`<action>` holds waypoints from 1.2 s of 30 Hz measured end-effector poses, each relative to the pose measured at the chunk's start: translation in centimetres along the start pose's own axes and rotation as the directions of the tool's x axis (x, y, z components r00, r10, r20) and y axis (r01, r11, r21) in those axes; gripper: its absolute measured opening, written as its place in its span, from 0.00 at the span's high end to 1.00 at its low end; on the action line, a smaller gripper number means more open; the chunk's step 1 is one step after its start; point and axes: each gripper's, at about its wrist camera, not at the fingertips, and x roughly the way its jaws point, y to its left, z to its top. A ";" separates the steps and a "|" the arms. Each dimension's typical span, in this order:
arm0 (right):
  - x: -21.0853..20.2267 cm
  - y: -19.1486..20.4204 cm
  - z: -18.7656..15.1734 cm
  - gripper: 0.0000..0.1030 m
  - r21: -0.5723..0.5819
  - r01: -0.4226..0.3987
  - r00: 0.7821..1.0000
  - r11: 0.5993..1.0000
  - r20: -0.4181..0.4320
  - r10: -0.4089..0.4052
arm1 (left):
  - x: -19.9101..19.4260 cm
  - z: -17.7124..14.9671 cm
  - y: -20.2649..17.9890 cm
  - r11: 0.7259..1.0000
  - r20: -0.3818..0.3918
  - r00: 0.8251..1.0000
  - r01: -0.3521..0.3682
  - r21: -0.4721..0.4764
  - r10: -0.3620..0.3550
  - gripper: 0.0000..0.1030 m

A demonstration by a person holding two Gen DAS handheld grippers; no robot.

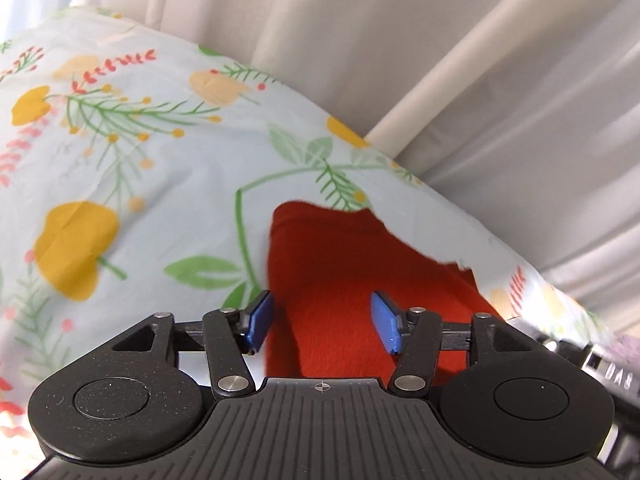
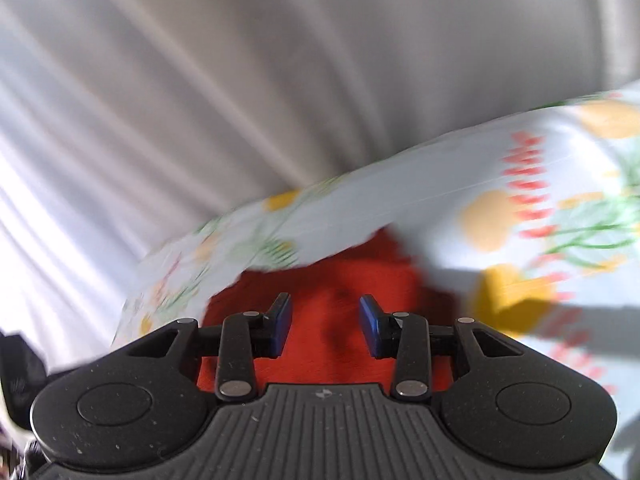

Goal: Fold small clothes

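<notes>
Red garment (image 1: pixel 340 280): lies on floral sheet (image 1: pixel 140 168), near its curtain-side edge. Left gripper (image 1: pixel 322 322) and right gripper (image 2: pixel 325 326): above it, jaws apart, nothing pinched. Curtain (image 1: pixel 440 60): behind.

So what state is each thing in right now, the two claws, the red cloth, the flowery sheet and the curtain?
left gripper: open, nothing pinched, red cloth below the blue pads.
right gripper: open, nothing pinched, over the red cloth.
red garment: lying on the sheet, not held; how far folded I cannot tell.
flowered sheet: spread out, lightly creased.
curtain: hanging in folds behind.
</notes>
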 end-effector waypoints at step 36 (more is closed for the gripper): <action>-10.3 -5.7 -15.7 0.57 0.374 -0.009 0.995 0.928 0.095 -0.028 | -8.4 -12.2 4.4 0.982 0.112 0.993 -0.041 0.182 0.021 0.05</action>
